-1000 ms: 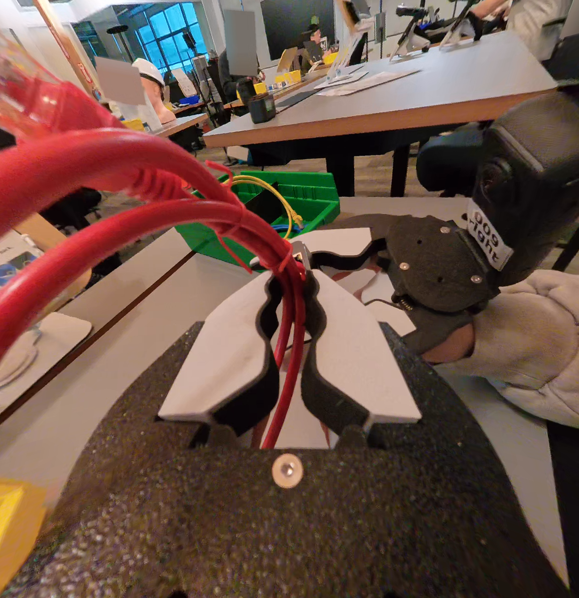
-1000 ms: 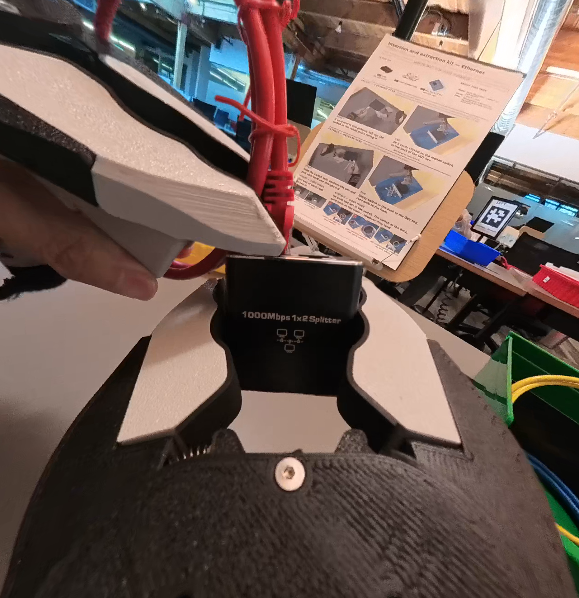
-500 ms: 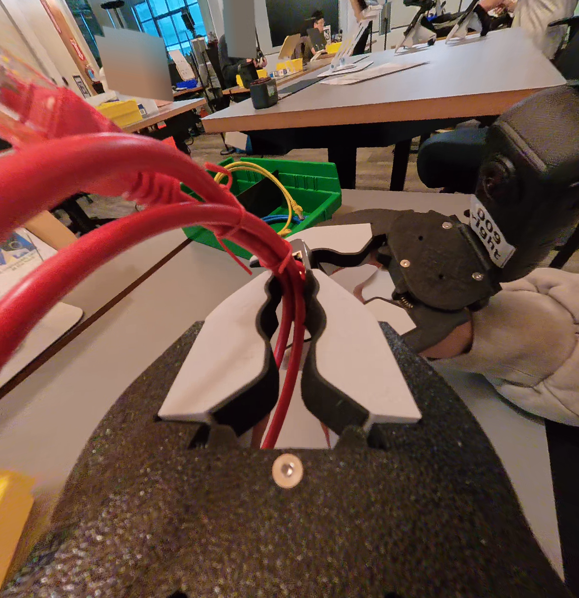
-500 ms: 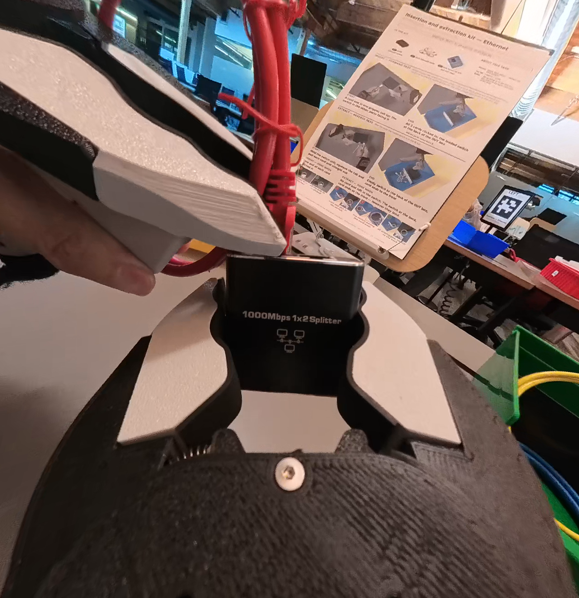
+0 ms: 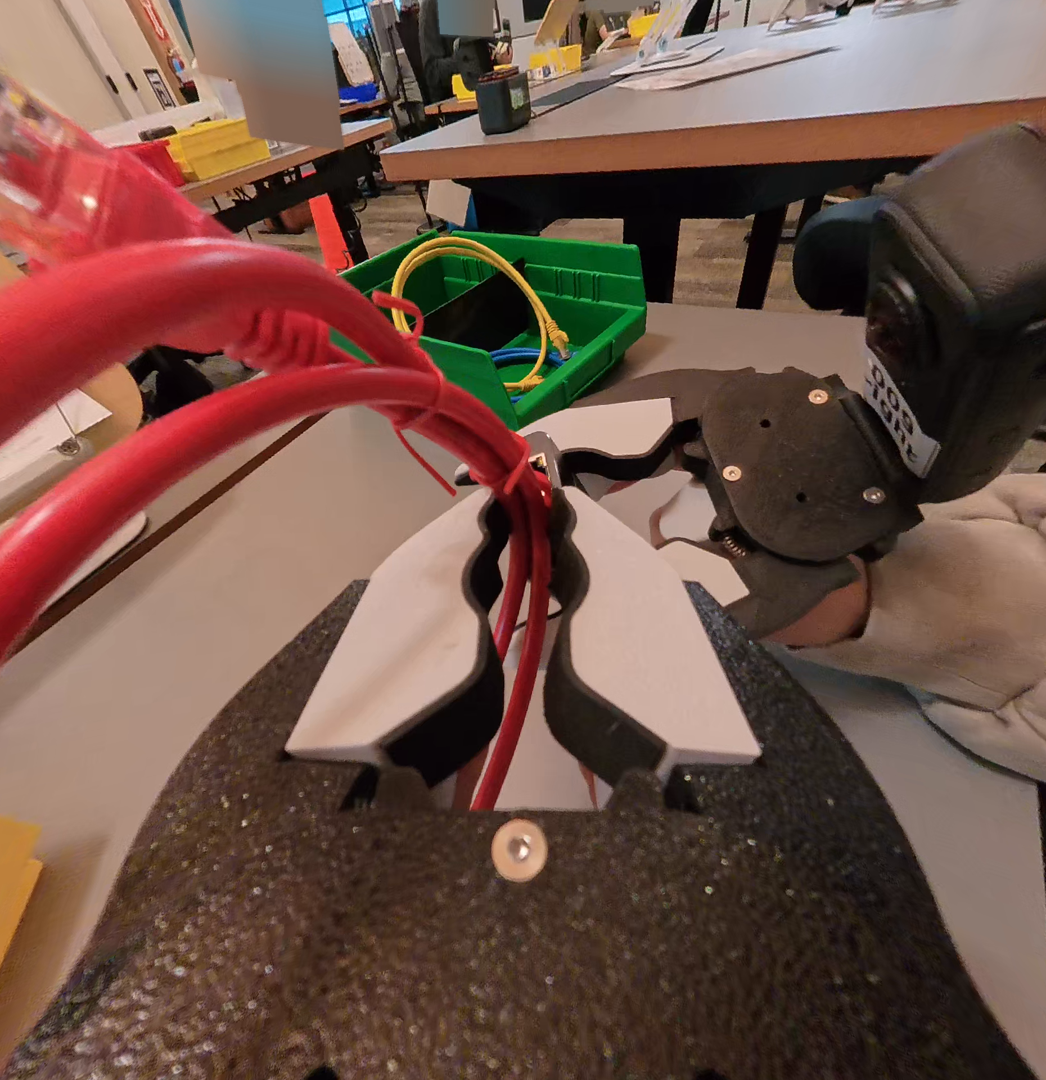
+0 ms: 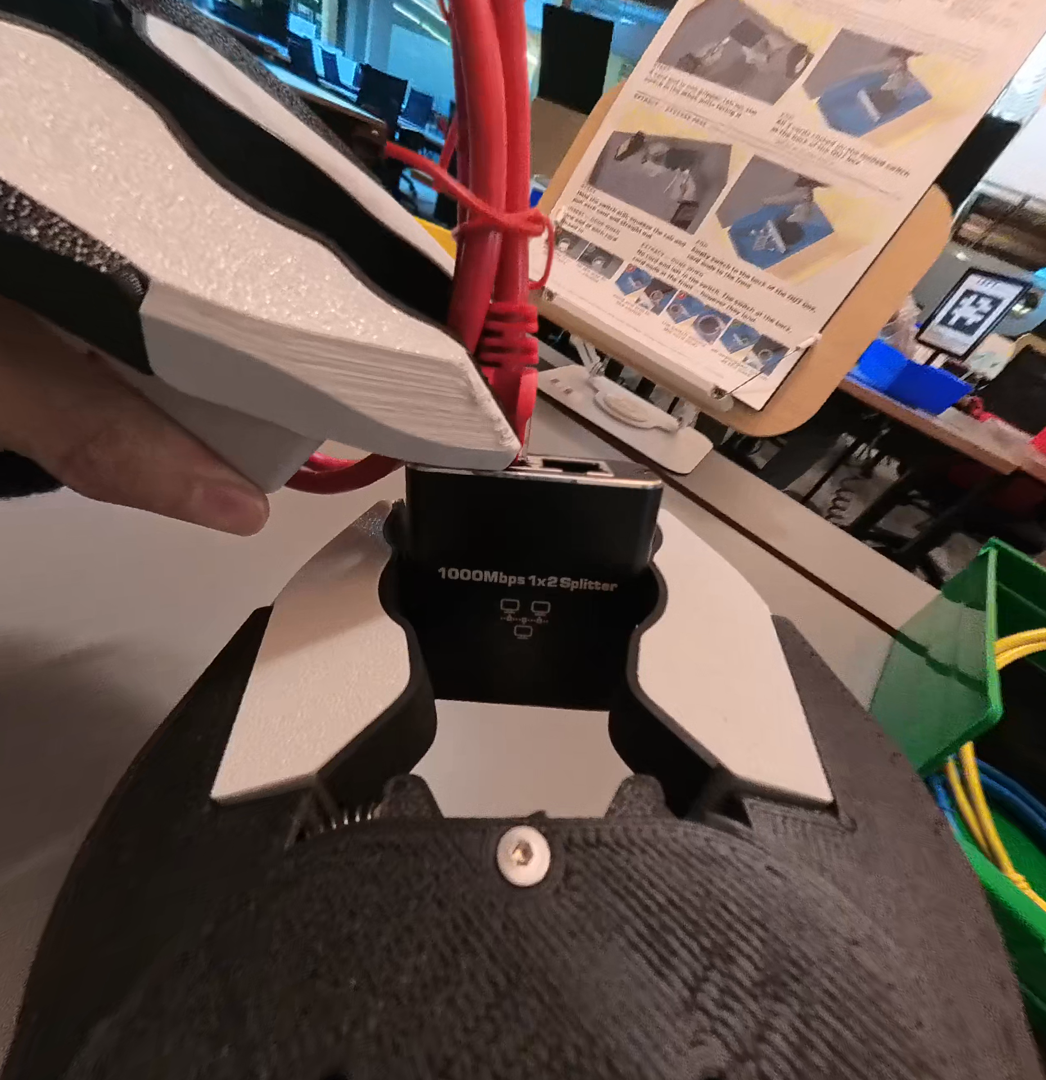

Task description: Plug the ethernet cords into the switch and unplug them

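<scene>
Inside green bin [image 5: 591,304]: yellow cord [image 5: 526,280], blue cord [image 5: 523,357]. Left jaws clench red cord [image 5: 526,584]; right jaws grasp switch [image 6: 532,561].

The left tongs' white finger [image 6: 246,304] covers the spot where the red cord [image 6: 497,175] meets the black switch [image 6: 529,584], so whether its plug is seated cannot be told. In the left wrist view the switch is almost wholly hidden behind the fingers. The cord's clear free plug [image 5: 18,140] is blurred and cut by the frame's edge.
</scene>
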Action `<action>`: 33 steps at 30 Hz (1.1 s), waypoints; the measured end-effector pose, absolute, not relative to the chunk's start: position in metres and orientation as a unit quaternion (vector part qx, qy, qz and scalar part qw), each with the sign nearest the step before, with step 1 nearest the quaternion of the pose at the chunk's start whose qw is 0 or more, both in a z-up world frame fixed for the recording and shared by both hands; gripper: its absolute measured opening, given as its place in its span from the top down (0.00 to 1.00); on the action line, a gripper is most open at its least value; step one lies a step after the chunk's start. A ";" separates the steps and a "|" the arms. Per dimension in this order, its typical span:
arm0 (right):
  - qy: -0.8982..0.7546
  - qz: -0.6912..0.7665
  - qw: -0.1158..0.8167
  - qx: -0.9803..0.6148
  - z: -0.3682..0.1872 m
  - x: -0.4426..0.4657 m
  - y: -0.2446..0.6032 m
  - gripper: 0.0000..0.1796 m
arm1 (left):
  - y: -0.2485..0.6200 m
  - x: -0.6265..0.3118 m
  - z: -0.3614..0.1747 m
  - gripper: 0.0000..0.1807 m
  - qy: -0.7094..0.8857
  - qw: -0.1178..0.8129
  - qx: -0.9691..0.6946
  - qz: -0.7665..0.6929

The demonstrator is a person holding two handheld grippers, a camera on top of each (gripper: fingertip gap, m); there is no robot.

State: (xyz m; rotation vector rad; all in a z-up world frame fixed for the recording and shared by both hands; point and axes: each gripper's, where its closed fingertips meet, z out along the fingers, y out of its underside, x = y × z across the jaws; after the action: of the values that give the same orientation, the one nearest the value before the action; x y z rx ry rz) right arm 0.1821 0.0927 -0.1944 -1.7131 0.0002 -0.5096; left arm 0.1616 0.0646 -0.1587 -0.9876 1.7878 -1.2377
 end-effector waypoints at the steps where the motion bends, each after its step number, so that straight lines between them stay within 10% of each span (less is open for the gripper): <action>1: 0.001 -0.212 0.625 -0.751 -0.196 0.181 0.093 0.57 | 0.065 0.162 -0.159 0.92 0.699 0.375 -0.382 -0.475; 33: 0.010 -0.195 0.643 -0.741 -0.198 0.178 0.095 0.57 | 0.065 0.159 -0.161 0.92 0.726 0.417 -0.366 -0.406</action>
State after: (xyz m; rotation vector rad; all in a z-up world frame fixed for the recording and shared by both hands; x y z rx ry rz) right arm 0.1778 0.0951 -0.1984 -1.6870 0.0222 -0.4440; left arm 0.1591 0.0650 -0.1613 -0.9192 1.8220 -1.0186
